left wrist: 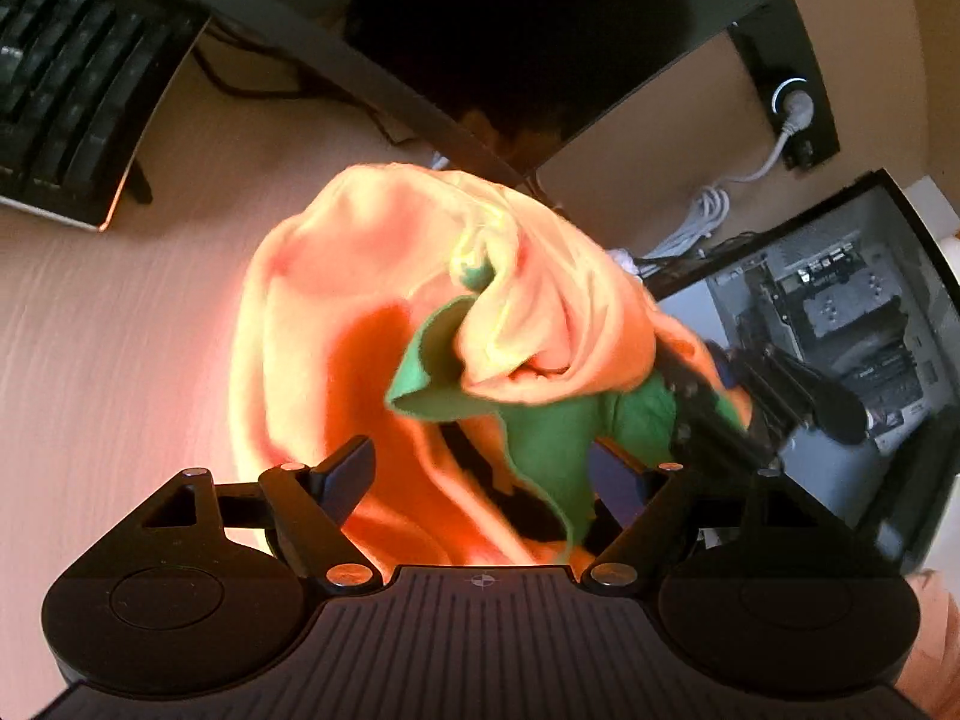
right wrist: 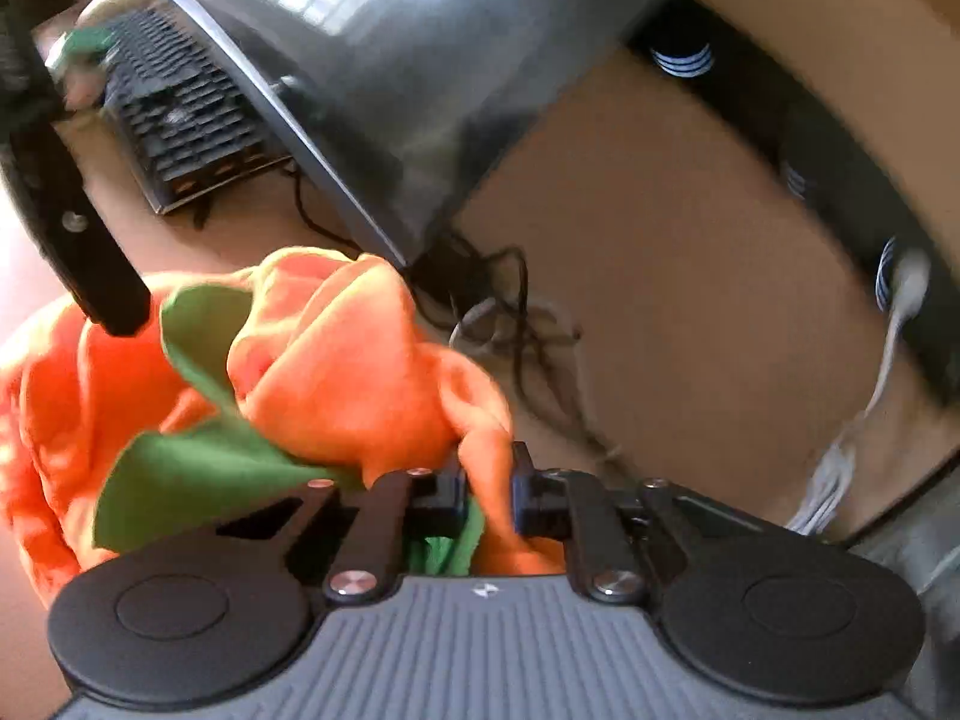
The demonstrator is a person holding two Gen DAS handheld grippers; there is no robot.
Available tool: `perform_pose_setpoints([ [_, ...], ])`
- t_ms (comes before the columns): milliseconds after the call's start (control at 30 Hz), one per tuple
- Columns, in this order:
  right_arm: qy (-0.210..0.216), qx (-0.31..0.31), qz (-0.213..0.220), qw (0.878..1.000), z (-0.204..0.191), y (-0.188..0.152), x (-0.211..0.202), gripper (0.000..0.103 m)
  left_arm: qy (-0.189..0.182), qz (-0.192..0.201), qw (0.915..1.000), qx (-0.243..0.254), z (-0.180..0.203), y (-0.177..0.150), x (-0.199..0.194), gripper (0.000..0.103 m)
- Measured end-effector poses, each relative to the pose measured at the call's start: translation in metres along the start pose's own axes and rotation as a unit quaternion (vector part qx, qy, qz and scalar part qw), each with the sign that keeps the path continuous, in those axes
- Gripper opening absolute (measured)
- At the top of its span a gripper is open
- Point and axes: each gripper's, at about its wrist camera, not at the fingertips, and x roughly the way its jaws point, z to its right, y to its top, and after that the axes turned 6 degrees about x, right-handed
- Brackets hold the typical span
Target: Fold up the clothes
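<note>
Right wrist view: orange garment (right wrist: 336, 372) with green trim, bunched and lifted off the desk (right wrist: 660, 276). Right gripper (right wrist: 487, 501): jaws nearly closed, pinching an orange fold. Left gripper (left wrist: 486, 480): jaws spread wide, cloth draped between them, nothing clamped. Surroundings: monitor (right wrist: 384, 60), keyboard (right wrist: 180, 120), cables (right wrist: 510, 312), computer case (left wrist: 840, 330). Risk, judged: single-point hold leaves the fabric twisted; it may slip free or snag the cables.
</note>
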Motion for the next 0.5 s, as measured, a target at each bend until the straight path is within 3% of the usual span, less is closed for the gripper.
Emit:
perform_pose_setpoints([
  [167, 0.054, -0.062, -0.031, 0.996, -0.055, -0.038, -0.006, 0.012, -0.035, 0.052, 0.9968, 0.050, 0.029, 0.018, -0.030, 0.083],
  [300, 0.066, -0.026, -0.040, 0.997, -0.073, -0.051, -0.015, 0.015, -0.079, 0.082, 0.9889, 0.096, 0.063, 0.036, -0.030, 0.092],
  [400, 0.075, 0.014, -0.043, 0.996, -0.067, -0.051, -0.022, 0.016, -0.090, 0.062, 0.9887, 0.102, 0.072, 0.041, 0.006, 0.093],
  [500, 0.087, 0.039, -0.046, 0.994, -0.058, -0.048, -0.037, 0.020, -0.046, 0.009, 0.9949, 0.090, 0.057, 0.031, 0.052, 0.091],
])
